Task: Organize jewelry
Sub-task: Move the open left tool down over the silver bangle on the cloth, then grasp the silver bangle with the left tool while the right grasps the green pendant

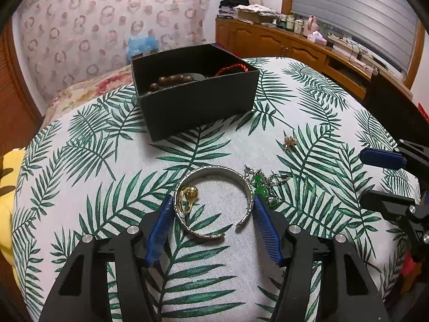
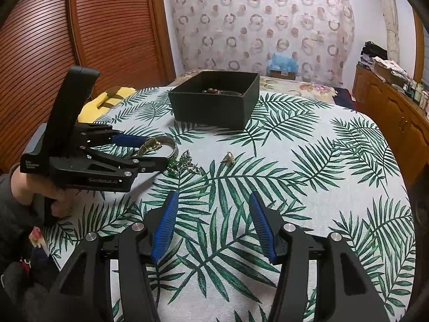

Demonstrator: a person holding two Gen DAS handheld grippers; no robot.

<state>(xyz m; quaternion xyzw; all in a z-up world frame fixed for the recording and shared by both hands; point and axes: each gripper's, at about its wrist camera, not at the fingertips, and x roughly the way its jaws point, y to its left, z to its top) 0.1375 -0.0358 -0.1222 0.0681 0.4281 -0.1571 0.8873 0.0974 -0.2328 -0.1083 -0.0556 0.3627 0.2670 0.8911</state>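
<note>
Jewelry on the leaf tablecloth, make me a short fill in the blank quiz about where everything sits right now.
1. The left tool has its fingers on either side of the silver ____.
2. The gold ring lies ____ the bangle's curve.
3. The wooden beads are in the ____ box.
4. The right tool holds ____.

Missing words: bangle; inside; black; nothing

Right-wrist view: lower-right surface [image 2: 335, 187] bare — free passage; black box [image 2: 214, 104] blocks upper centre, left claw [image 2: 144, 150] crowds left.
</note>
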